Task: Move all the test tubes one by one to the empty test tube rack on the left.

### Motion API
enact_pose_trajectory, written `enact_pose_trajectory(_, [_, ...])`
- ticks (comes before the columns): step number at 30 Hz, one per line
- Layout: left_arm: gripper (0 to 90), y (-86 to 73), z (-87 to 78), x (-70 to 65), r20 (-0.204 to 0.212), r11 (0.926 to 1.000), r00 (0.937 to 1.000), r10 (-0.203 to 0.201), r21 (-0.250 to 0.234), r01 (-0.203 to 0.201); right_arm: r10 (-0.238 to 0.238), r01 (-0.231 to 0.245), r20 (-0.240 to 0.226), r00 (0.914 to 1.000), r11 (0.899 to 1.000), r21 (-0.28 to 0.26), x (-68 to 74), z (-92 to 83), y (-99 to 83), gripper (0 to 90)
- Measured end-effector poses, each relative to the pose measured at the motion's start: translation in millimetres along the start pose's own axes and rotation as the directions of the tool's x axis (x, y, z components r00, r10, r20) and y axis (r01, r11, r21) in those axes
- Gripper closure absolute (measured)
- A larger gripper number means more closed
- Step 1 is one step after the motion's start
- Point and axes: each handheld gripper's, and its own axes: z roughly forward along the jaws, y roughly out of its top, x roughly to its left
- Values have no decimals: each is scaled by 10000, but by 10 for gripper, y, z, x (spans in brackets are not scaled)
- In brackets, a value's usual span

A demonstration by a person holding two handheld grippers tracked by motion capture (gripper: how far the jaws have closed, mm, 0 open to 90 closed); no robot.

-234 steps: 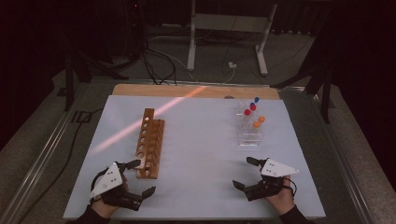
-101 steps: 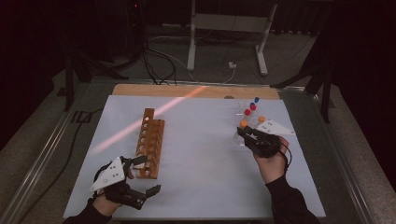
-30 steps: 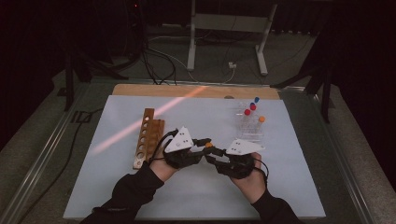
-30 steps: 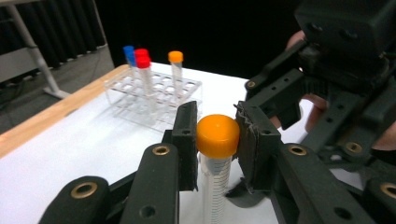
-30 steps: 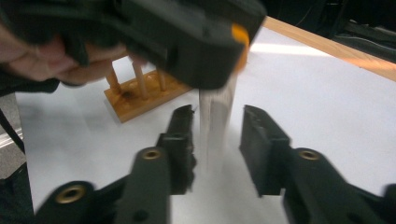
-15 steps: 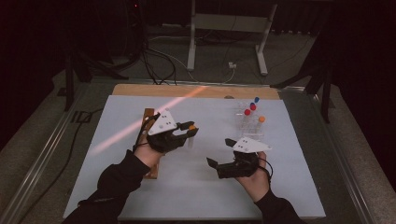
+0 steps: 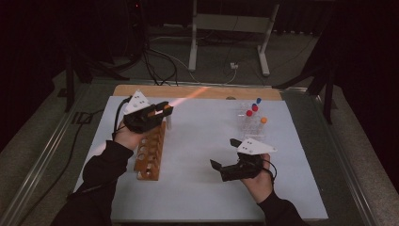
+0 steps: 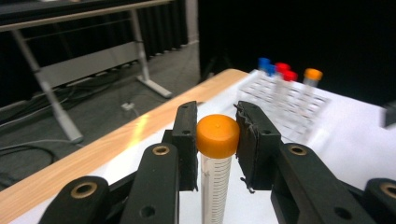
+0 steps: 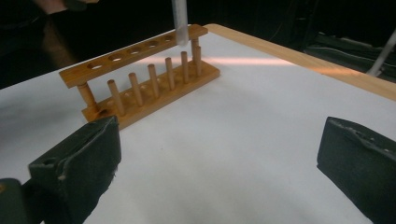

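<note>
Orange-capped clear plastic tube [image 8: 217,154] pinched by its cap in my left gripper [image 8: 215,140], above the brown wooden rack's [image 7: 151,148] twelve o'clock end, my right gripper [image 7: 225,157] wide open, holding nothing.

Nearly eight seconds ago both grippers lay at the near edge of the table with nothing in them. The right gripper [image 7: 225,153] then went up to the clear rack [image 7: 250,123] and came back with a tube. A second ago the two grippers met mid-table. Now the tube [image 8: 215,173] hangs upright in the left gripper [image 8: 217,135], its jaws clamped on the orange cap [image 8: 217,135], carried to the far end of the wooden rack [image 7: 151,149]. The right gripper has drawn back toward the near edge, jaws wide apart.
</note>
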Motion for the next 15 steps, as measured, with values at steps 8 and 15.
enact_pose_trajectory(8, [716, -95, -89, 378, -1017, 9976, 9924, -692, -133, 682, -54, 54, 12, 10000, 10000, 8, 3, 2, -5, 0])
enact_pose_trajectory(15, [716, -215, -89, 624, -1516, 9928, 9812, -1192, -79, 1194, 20, -20, 2, 10000, 10000, -87, -8, -7, -9, 0])
